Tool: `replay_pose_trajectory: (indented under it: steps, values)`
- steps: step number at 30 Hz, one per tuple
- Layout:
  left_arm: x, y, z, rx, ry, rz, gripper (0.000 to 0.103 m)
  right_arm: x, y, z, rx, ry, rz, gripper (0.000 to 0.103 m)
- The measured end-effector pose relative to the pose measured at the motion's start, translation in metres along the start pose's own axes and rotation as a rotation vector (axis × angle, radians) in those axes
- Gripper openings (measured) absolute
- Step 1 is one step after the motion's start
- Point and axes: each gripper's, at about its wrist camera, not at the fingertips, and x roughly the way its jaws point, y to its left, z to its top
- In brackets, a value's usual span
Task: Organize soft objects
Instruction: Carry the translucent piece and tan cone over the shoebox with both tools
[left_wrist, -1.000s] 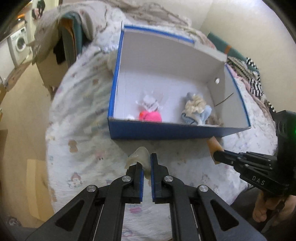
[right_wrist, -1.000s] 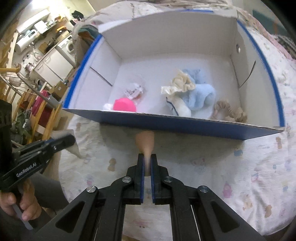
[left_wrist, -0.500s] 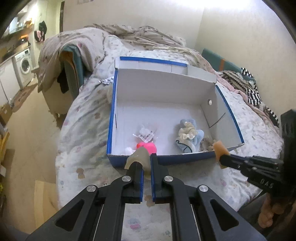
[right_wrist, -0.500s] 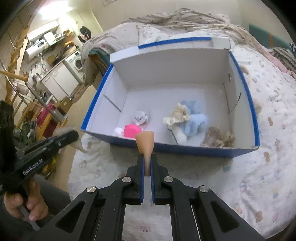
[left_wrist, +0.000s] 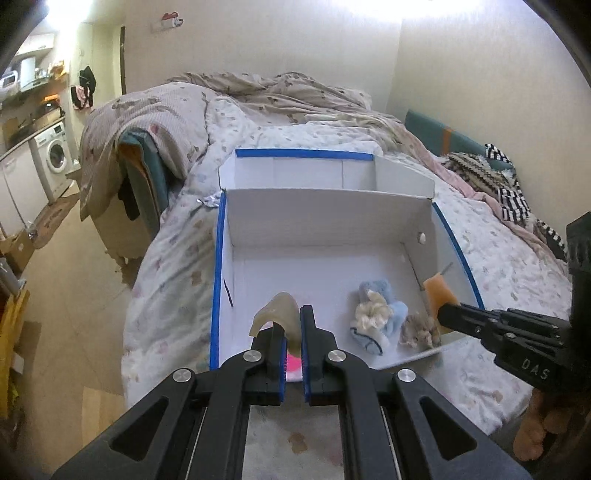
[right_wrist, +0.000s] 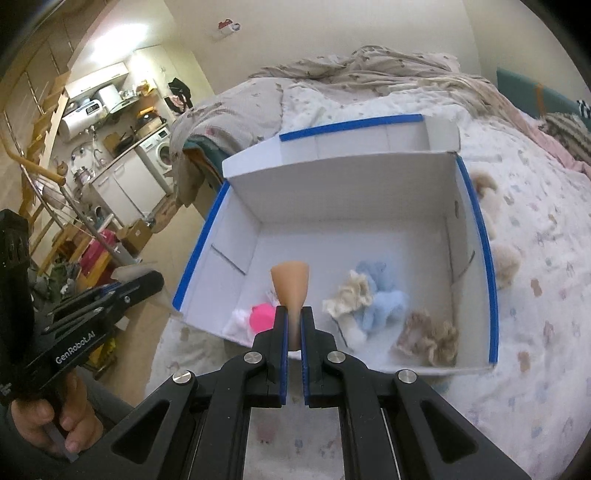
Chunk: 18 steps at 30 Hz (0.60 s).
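Two grippers hang over the near edge of a box on a bed (left_wrist: 509, 266). The bed, under a pale printed cover, fills most of both views, with a crumpled quilt (left_wrist: 280, 92) heaped at its far end.

The box (left_wrist: 325, 218) is white card with blue edges, open at the top, its lid flap standing behind the far wall. Inside, near the front, lie a blue and cream bundle (left_wrist: 376, 314), a beige scrunchie (right_wrist: 428, 334) just right of it, and a pink ball (right_wrist: 263, 315) towards the left with small white bits touching it. In the right wrist view two more fuzzy beige pieces (right_wrist: 506, 260) lie on the cover just outside the box's right wall; they are too blurred to name.

The left gripper (left_wrist: 292, 332) has its jaws closed on a pale yellowish piece (left_wrist: 277, 314), which curls up and leftwards out of the fingers, above the front left part of the box floor. The pink ball shows only as a sliver between these fingers.

The right gripper (right_wrist: 294, 328) pinches a tan piece (right_wrist: 291, 284) between its jaws; the piece stands upright and widens towards its flat top, above the front of the box near the pink ball. In the left wrist view the same tan piece sits at the tip of the right gripper, close to the box's right wall.

A hand (right_wrist: 44, 424) grips the handle of the left gripper at the lower left of the right wrist view.
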Motion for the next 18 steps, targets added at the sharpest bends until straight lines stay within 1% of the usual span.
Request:
replay_pose_trajectory:
  steps: [6, 11, 13, 15, 18]
  values:
    - [0.013, 0.001, 0.024, 0.024, -0.003, 0.018, 0.006, 0.003, -0.006, 0.023, -0.002, -0.025, 0.002, 0.008]
    - [0.028, 0.0, 0.038, 0.046, -0.011, 0.039, 0.006, 0.009, -0.008, 0.037, -0.053, -0.033, -0.042, 0.008]
    - [0.032, 0.001, 0.039, 0.041, -0.034, 0.058, 0.006, 0.015, -0.01, 0.04, -0.065, -0.026, -0.058, 0.008]
    - [0.039, 0.003, 0.037, 0.035, -0.049, 0.068, 0.006, 0.022, -0.017, 0.041, -0.044, -0.011, -0.069, 0.008]
    - [0.057, 0.006, 0.027, 0.015, -0.015, 0.065, 0.006, 0.033, -0.028, 0.041, 0.013, 0.011, -0.08, 0.008]
